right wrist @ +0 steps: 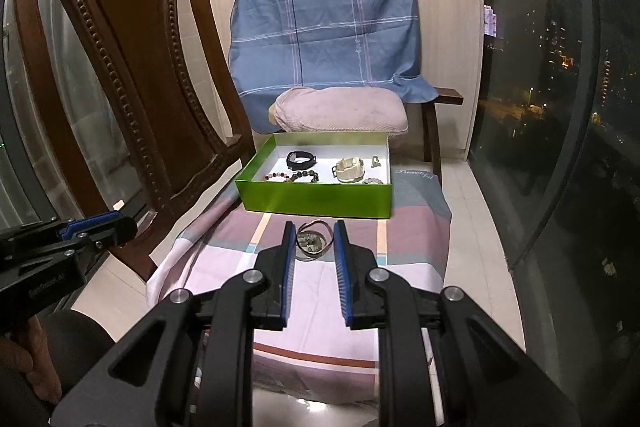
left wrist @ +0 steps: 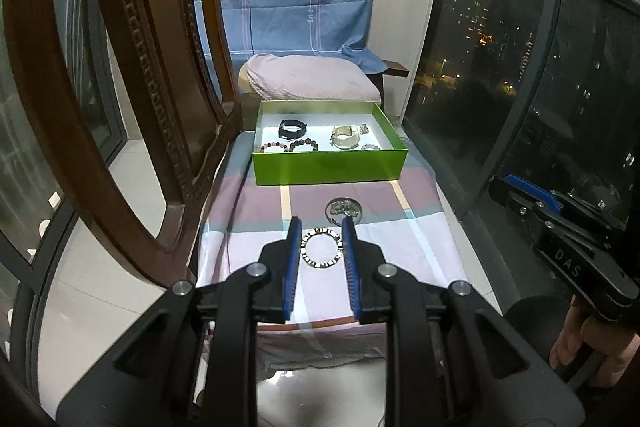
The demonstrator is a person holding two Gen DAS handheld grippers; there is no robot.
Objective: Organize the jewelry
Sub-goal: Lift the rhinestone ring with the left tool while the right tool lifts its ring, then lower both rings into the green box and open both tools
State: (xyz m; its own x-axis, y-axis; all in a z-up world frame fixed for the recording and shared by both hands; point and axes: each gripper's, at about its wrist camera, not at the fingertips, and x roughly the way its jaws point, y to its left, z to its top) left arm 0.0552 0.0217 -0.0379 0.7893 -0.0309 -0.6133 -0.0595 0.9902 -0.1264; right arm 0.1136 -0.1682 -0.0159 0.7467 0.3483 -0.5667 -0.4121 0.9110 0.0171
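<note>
on the left wrist view, we are holding the left gripper (left wrist: 321,225) above the striped cloth (left wrist: 248,211), jaws a little apart, gripping nothing. a beaded ring bracelet (left wrist: 321,247) is lying flat on the cloth, showing between the fingers but not touched. a wire bangle with a greenish piece (left wrist: 343,209) is sitting just beyond it. behind that, the green box (left wrist: 328,167) is holding a black band (left wrist: 293,129), bead bracelets (left wrist: 290,145) and a pale watch (left wrist: 347,138). the right gripper (left wrist: 532,193) is showing at the right edge.

on the right wrist view, we are hovering the right gripper (right wrist: 313,227) over the cloth (right wrist: 224,259), jaws slightly parted and empty. the bangle (right wrist: 314,239) is lying between the fingertips' line of sight, near the box (right wrist: 312,197). the left gripper (right wrist: 96,227) is showing at left, beside a wooden chair (right wrist: 132,67).
</note>
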